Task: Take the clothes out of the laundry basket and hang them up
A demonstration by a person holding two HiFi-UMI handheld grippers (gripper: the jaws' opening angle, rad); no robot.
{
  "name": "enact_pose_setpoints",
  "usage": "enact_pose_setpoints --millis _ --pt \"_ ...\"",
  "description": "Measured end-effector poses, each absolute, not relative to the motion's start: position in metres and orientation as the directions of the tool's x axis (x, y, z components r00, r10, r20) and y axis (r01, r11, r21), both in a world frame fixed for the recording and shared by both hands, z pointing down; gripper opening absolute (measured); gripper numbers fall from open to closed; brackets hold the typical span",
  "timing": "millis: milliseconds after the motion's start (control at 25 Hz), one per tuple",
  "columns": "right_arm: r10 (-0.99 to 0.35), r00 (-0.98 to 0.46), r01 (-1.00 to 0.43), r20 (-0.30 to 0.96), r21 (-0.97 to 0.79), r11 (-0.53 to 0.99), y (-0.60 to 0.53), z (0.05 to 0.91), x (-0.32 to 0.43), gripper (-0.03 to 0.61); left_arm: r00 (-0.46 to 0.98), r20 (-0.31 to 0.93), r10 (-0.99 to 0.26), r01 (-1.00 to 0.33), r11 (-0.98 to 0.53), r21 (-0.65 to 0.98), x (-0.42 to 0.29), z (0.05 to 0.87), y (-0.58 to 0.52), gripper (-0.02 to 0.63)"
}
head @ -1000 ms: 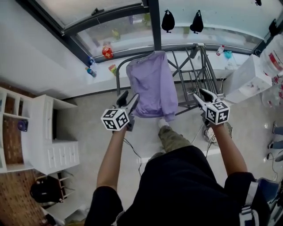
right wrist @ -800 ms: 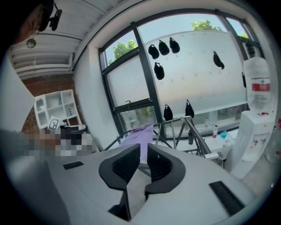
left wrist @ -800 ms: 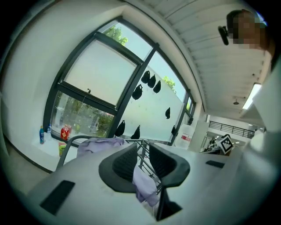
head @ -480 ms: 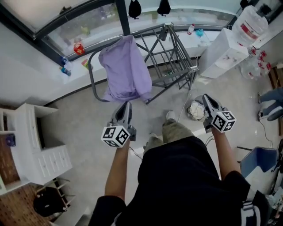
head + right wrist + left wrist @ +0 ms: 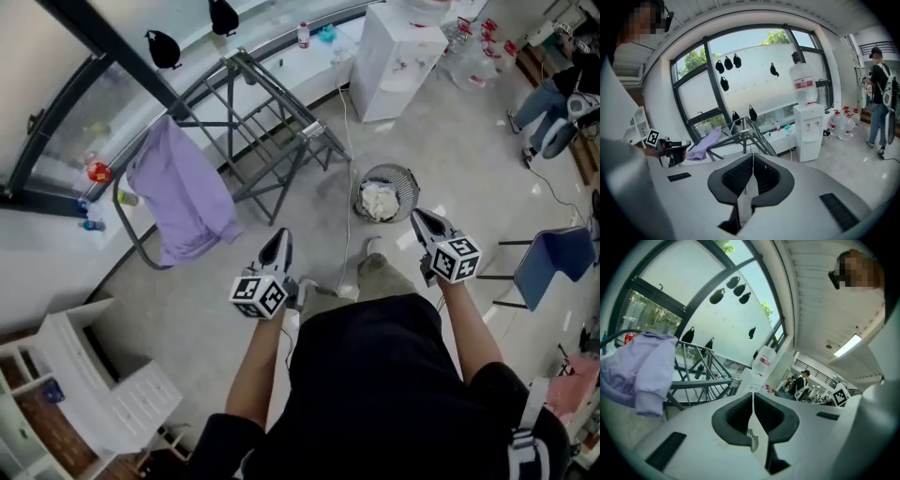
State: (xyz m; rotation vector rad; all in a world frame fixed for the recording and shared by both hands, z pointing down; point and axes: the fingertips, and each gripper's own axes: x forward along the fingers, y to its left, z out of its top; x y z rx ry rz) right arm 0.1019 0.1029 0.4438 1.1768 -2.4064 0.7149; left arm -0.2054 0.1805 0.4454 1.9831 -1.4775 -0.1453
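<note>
Both the left gripper [image 5: 283,238] and right gripper [image 5: 418,217] have jaws pinched shut on nothing, laundry basket [image 5: 357,190] of white clothes [image 5: 380,201] at 12 o'clock, purple top [image 5: 183,202] on the rack [image 5: 274,120] at 10.

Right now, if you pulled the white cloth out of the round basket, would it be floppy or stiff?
Probably floppy: the white cloth lies crumpled in folds inside the wire basket. It likely weighs little for its bulk, and should dangle and drape like the purple garment sagging over the rack.
</note>
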Motion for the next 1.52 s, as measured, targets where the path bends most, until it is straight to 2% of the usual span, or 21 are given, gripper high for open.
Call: enact_pose_setpoints --millis 200,640,920,1080,1200,1520 --pt "-0.587 -0.566 -0.819 0.579 -0.309 0.484 0.078 0.498 0.178 0.003 0.445 0.343 -0.827 -0.826 -0.232 0.514 -0.108 0.462 0.121 0.014" --pt "-0.455 -0.59 -0.793 0.667 -0.371 0.484 -0.009 0.612 0.286 0.005 0.491 0.457 -0.741 -0.835 -0.252 0.489 0.061 0.506 0.027 0.014" --pt "-0.382 -0.569 -0.792 0.729 -0.359 0.494 -0.055 0.713 0.286 0.006 0.467 0.486 -0.739 -0.851 -0.226 0.474 0.086 0.542 -0.007 0.014" --pt "-0.373 -0.529 -0.823 0.762 -0.352 0.446 -0.061 0.782 0.272 0.064 0.491 0.506 -0.708 -0.837 -0.225 0.498 0.095 0.585 -0.007 0.014" --pt "-0.352 -0.503 -0.838 0.789 -0.347 0.421 -0.082 0.842 0.26 0.078 0.537 0.508 -0.673 -0.812 -0.249 0.528 0.103 0.631 -0.03 0.014" --pt "-0.125 -0.434 -0.722 0.892 -0.261 0.64 -0.079 1.019 0.241 0.109 0.625 0.503 -0.597 -0.766 -0.346 0.542 0.122 0.744 -0.059 0.014"
